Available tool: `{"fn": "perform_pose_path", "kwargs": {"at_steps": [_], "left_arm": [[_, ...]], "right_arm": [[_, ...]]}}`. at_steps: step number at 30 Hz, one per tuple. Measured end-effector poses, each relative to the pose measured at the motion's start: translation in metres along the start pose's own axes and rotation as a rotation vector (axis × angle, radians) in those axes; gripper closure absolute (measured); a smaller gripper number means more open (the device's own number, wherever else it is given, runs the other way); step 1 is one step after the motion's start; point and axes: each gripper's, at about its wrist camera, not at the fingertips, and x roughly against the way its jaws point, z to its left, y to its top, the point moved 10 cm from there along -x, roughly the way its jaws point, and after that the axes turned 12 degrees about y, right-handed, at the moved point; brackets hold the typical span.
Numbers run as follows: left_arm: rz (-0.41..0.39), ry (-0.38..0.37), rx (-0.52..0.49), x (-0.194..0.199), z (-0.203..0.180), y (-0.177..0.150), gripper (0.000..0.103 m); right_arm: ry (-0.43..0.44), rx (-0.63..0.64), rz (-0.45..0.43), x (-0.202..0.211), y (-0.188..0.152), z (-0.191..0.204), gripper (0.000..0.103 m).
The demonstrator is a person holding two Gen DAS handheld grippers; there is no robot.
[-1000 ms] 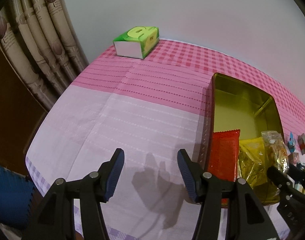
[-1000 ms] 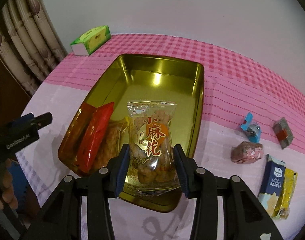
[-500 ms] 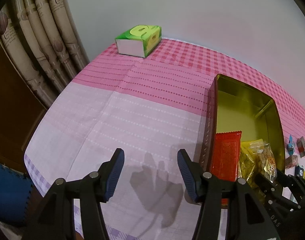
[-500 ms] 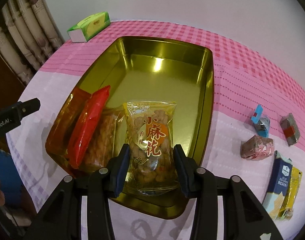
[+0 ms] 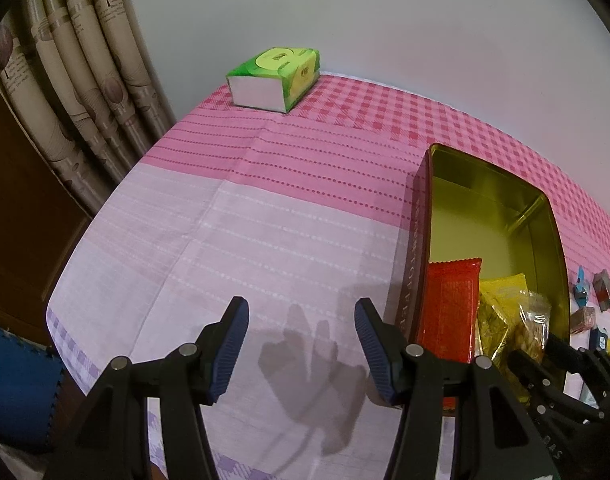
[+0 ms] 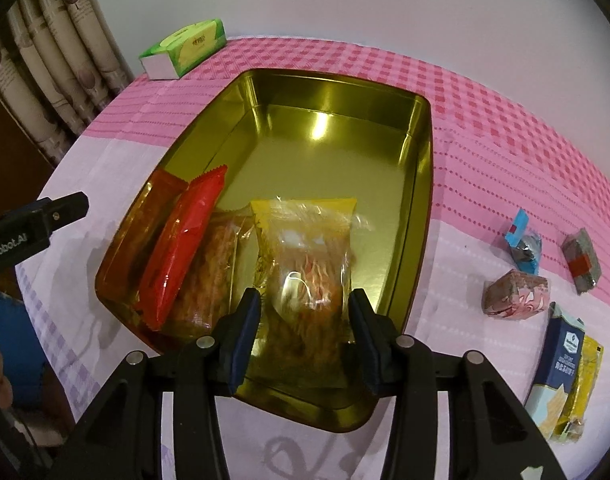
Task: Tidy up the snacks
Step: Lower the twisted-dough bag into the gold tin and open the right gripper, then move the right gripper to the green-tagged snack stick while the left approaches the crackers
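R gripper [image 6: 305, 332] over near end of the gold tin [image 6: 423, 168], jaws spread wider than the clear snack bag [image 6: 309, 264] sitting between them. Bag is motion-blurred, so can't tell if pads touch it; looks let go, lying in the tin w/ its yellow top seal pointing to the far end. No hold that I can confirm.

L gripper [image 5: 301, 344] hangs above bare tablecloth [image 5: 241, 216] just left of the tin, jaws wide apart, holding nothing.

In tin, left to right: red wrapper [image 6: 185, 240] leaning on the left wall, orange-ish clear pack [image 6: 217, 268] beside it, then the snack bag. Far half of the tin is bare.

Still out on the cloth, right of tin: blue candy [image 6: 523, 246], grey-red candy [image 6: 581, 260], pink-wrapped piece [image 6: 513, 294], blue-white carton [image 6: 557, 364] w/ a yellow sachet [image 6: 585, 384] touching its right side. Green tissue pack [image 6: 185, 48] at far corner, prob not part of the job.

Handling, my read:
- Bags: light, crinkly film, air-puffed, contents brittle. Pinch across the sealed edge or mid-width, light force, else crumbs.
- Film is slick, may slide in the pads, so keep it level.
- Small candies: light, firm-ish, lumpy; grip across the body, not the twisted ends.
- Carton: stiff, flat faces, easiest grab; take it across the narrow sides. Sachet may drag along w/ it.
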Motion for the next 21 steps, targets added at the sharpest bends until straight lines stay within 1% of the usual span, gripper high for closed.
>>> {"fn": "perform_pose_path", "kwargs": {"at_steps": [3, 5, 13, 16, 20, 21], "left_arm": [[0.0, 0.003, -0.002, 0.0, -0.001, -0.001, 0.047], [-0.002, 0.004, -0.004, 0.0, -0.001, -0.001, 0.047], [-0.013, 0.013, -0.01, 0.002, -0.001, 0.0, 0.047], [-0.016, 0.017, -0.014, 0.002, -0.002, -0.001, 0.047], [-0.022, 0.025, -0.028, 0.004, -0.005, -0.002, 0.047], [-0.024, 0.027, -0.033, 0.004, -0.006, -0.003, 0.047]], "right_arm": [[0.004, 0.008, -0.01, 0.005, 0.001, 0.003, 0.05], [0.003, 0.019, -0.018, 0.009, 0.002, 0.004, 0.049], [0.017, 0.027, -0.058, 0.029, 0.005, 0.004, 0.049], [0.002, 0.024, -0.078, 0.041, 0.001, -0.008, 0.048], [-0.026, -0.008, -0.095, 0.059, -0.01, -0.038, 0.047], [-0.041, -0.024, -0.099, 0.066, -0.014, -0.052, 0.047]]}}
